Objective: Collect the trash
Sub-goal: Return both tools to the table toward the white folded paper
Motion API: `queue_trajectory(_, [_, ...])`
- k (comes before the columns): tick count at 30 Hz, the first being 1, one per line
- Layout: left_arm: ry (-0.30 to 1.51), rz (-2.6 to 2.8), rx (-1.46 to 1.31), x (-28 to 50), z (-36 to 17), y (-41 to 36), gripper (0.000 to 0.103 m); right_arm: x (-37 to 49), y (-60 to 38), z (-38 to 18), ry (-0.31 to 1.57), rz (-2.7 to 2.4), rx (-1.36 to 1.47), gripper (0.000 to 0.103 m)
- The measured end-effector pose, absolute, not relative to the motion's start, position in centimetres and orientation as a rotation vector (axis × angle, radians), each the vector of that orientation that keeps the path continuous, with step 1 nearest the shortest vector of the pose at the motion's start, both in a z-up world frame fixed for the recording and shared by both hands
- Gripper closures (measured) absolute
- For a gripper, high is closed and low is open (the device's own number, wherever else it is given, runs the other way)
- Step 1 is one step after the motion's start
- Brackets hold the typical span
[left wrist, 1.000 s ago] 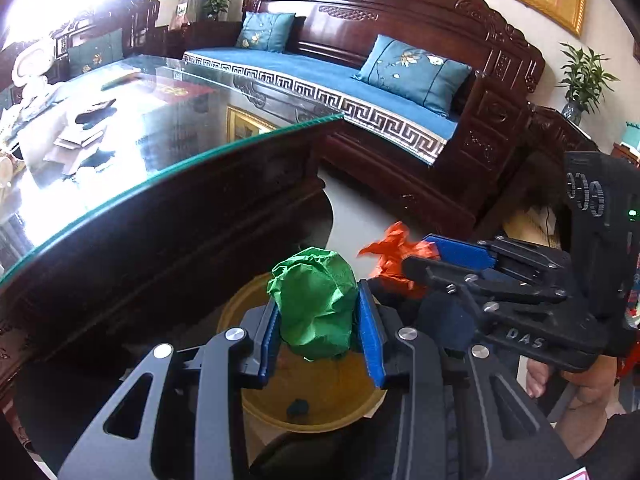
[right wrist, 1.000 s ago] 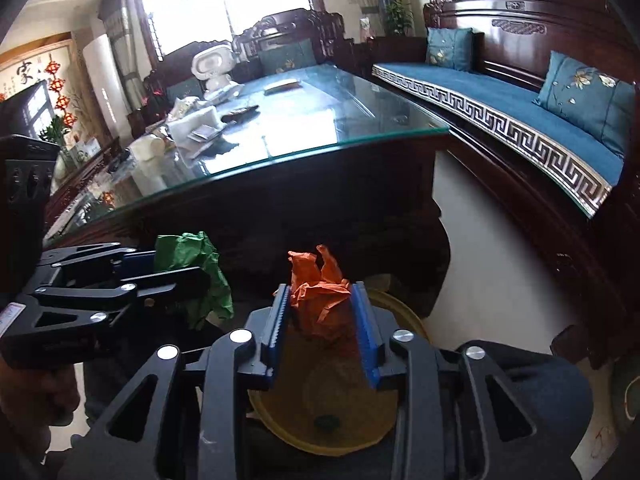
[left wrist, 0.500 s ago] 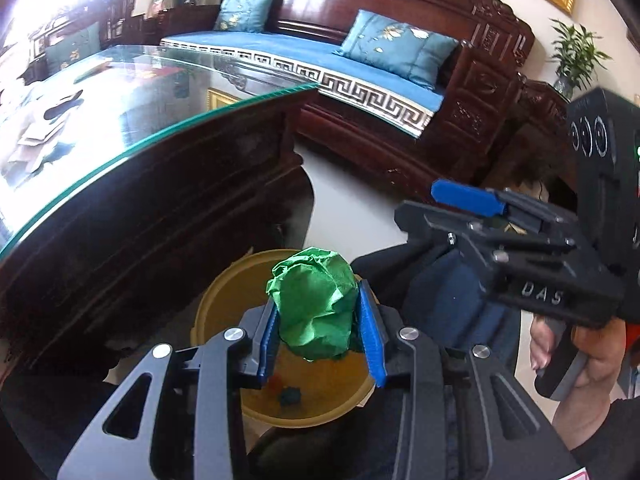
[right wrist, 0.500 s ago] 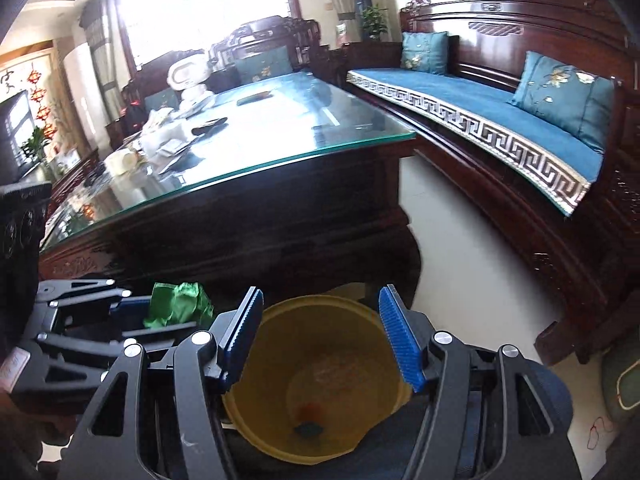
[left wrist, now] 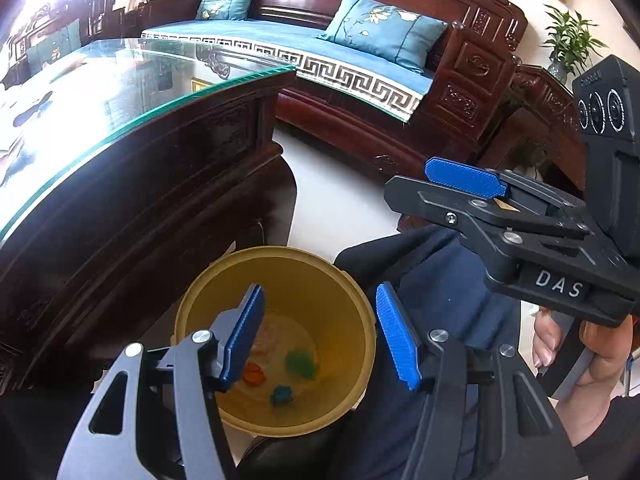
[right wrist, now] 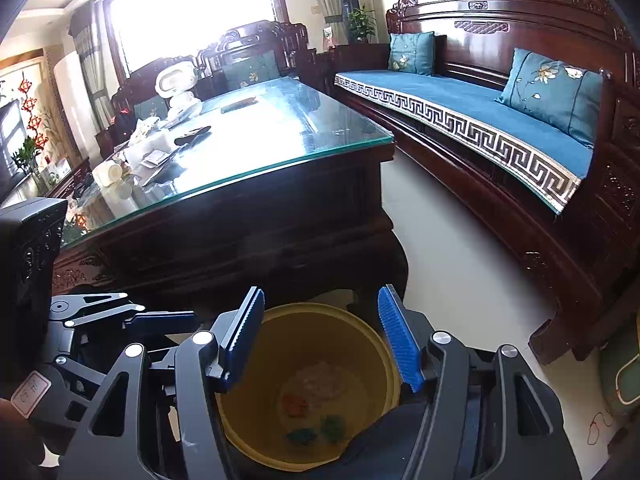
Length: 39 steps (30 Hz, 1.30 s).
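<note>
A yellow bin (left wrist: 352,292) stands on the floor below both grippers; it also shows in the right wrist view (right wrist: 380,344). Inside lie a green paper ball (left wrist: 301,363), an orange paper ball (left wrist: 254,374) and a small teal ball (left wrist: 281,394); the same three show in the right wrist view: green (right wrist: 333,426), orange (right wrist: 295,404), teal (right wrist: 301,436). My left gripper (left wrist: 320,338) is open and empty above the bin. My right gripper (right wrist: 320,340) is open and empty above the bin; it also shows at the right of the left wrist view (left wrist: 464,178).
A dark wooden table with a glass top (right wrist: 248,152) stands just behind the bin, with cups and papers at its far end. A carved wooden sofa with blue cushions (right wrist: 480,108) runs along the right. Light floor (right wrist: 448,240) lies between them.
My left gripper has opened and the green paper ball has dropped into the bin. My right gripper let go of the orange ball earlier and stays open above the bin.
</note>
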<state>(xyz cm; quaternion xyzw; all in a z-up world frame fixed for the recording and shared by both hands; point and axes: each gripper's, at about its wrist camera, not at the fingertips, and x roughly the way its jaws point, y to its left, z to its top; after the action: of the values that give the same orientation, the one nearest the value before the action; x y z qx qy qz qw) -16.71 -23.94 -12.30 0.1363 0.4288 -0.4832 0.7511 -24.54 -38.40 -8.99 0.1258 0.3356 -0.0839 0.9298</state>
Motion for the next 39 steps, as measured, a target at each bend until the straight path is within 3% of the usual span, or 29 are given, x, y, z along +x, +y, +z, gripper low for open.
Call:
queue_trajectory(14, [0.858, -0.894, 0.168, -12.1, -9.0, -18.0, 0.044, -20.1, -35.1, -6.4, 0.639, -0.043, 0.214, 0.045])
queue_trajectory(22, [0.772, -0.740, 0.061, -7.9, -5.4, -11.6, 0.039, -14.9, -31.9, -3.4, 0.573, 0.083, 0.193, 0.048])
queue_trajectory(39, [0.690, -0.423, -0.122, 1.8, -2.9, -1.0, 0.008, -2.9, -25.7, -0.2, 0.569, 0.261, 0.188, 0.052])
